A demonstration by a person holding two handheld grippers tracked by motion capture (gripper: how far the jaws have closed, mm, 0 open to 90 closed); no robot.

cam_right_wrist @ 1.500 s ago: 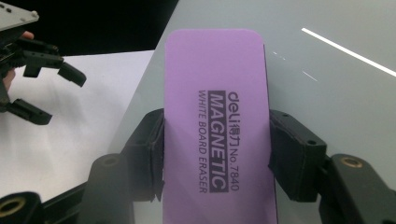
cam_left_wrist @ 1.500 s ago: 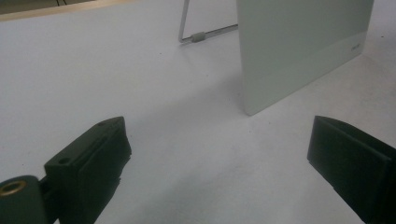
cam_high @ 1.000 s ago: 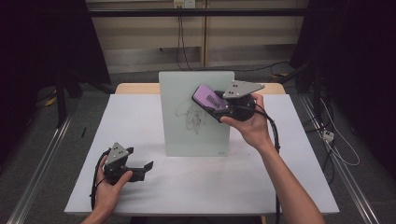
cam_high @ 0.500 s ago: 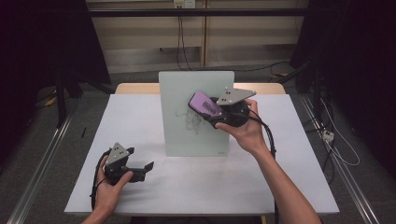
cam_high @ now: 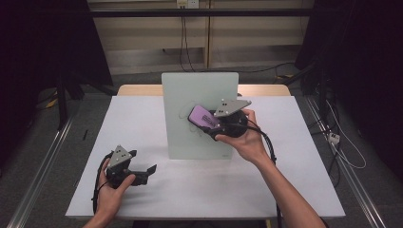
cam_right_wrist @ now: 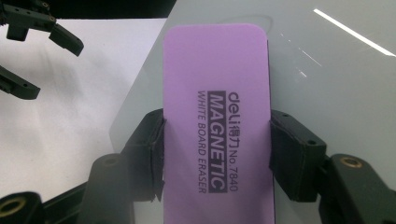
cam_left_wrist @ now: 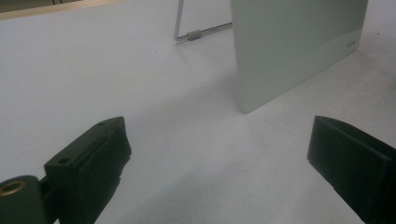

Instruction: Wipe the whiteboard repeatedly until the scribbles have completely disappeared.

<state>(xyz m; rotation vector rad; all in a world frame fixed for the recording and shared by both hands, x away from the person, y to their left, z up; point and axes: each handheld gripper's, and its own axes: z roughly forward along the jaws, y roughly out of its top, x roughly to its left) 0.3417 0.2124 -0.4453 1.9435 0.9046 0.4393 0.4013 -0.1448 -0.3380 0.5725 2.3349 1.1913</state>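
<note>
High view, right gripper [cam_high: 209, 124]: clamped on purple eraser [cam_high: 203, 117], against whiteboard [cam_high: 199, 95] mid-table.
Left gripper [cam_high: 145, 172]: jaws spread, near front-left table [cam_high: 285, 190] edge.

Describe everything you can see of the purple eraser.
The purple rectangular whiteboard eraser has rounded corners and a smooth matte top printed "deli MAGNETIC WHITE BOARD ERASER No.7840". The right claw clamps its two long sides, black jaws pressing in at its nearer half. It is held against the upright pale glass whiteboard, over faint scribbles, its printed face turned away from the board. Its wiping side is hidden.
</note>
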